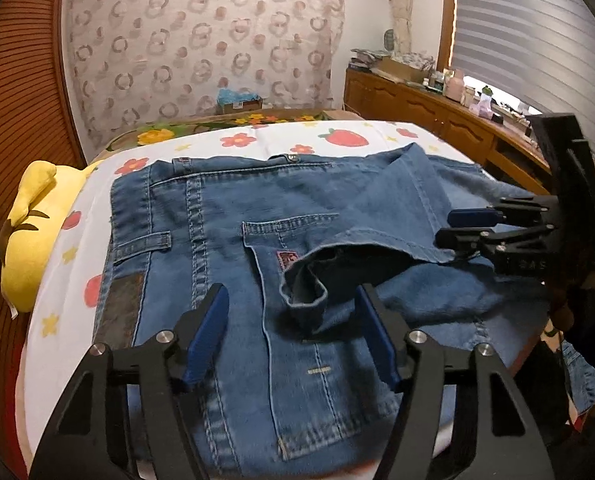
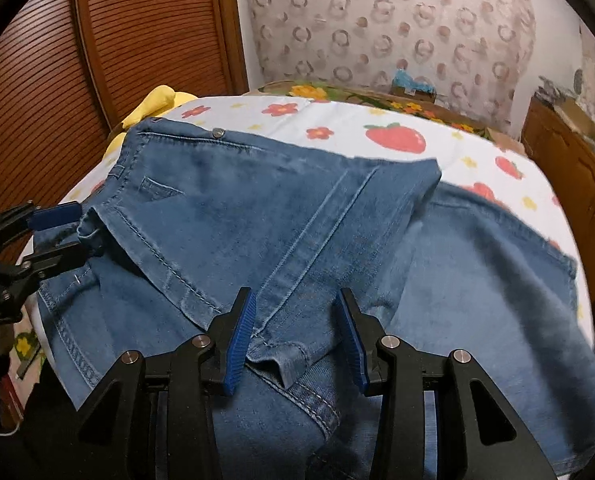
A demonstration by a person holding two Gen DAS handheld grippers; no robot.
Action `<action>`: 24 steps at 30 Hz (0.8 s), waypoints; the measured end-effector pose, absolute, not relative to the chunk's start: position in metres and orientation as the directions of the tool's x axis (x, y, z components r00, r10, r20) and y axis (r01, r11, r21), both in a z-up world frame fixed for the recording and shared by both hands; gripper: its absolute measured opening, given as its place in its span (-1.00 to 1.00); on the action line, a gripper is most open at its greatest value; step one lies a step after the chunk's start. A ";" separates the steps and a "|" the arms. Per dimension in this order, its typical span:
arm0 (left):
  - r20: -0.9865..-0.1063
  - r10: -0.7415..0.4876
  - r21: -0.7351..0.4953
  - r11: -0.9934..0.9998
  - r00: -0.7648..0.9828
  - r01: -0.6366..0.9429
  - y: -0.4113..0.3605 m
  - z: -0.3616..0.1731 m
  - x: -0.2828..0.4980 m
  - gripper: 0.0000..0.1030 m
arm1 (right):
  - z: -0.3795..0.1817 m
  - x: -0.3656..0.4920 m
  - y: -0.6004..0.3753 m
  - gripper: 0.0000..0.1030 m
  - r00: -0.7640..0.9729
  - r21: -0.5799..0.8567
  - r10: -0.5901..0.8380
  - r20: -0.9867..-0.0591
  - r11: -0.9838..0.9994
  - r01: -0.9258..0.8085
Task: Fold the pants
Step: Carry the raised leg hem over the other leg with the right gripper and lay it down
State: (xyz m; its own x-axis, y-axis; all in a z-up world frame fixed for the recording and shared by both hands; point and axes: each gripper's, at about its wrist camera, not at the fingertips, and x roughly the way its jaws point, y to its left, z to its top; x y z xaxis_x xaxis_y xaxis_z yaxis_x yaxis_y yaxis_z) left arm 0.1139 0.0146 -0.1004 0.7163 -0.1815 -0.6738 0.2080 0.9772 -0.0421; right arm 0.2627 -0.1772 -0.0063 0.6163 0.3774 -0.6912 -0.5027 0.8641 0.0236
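Observation:
Blue jeans [image 1: 217, 220] lie on a bed, back pocket up, with the leg ends laid back over the seat. In the left wrist view my left gripper [image 1: 293, 292] is open, and a curled leg hem [image 1: 303, 296] sits between its blue pads without being pressed. The right wrist view shows my right gripper [image 2: 294, 294] open over the other leg hem [image 2: 281, 356], which lies loose between its pads on the jeans [image 2: 225, 208]. Each gripper shows in the other view: the right gripper [image 1: 445, 226] at the right edge, the left gripper [image 2: 81, 229] at the left edge, by the hem corner.
The bed sheet [image 1: 257, 136] is white with strawberries and flowers. A yellow plush toy [image 1: 37, 216] lies at the bed's left edge. A wooden cabinet [image 1: 417, 104] with clutter runs along the right, and a slatted wooden door [image 2: 57, 60] stands at the left.

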 end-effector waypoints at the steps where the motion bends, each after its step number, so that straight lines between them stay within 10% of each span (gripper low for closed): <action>1: -0.683 -0.176 -0.039 0.978 0.709 0.205 0.014 -0.104 0.117 0.28 | -0.007 0.264 -0.178 -0.14 0.617 0.029 0.380 -0.689 0.865 -0.500; 24: -0.709 -0.139 0.047 0.969 0.691 0.243 -0.004 -0.111 0.135 -0.43 | 0.001 0.235 -0.202 -0.05 0.515 0.166 0.448 -0.731 0.848 -0.503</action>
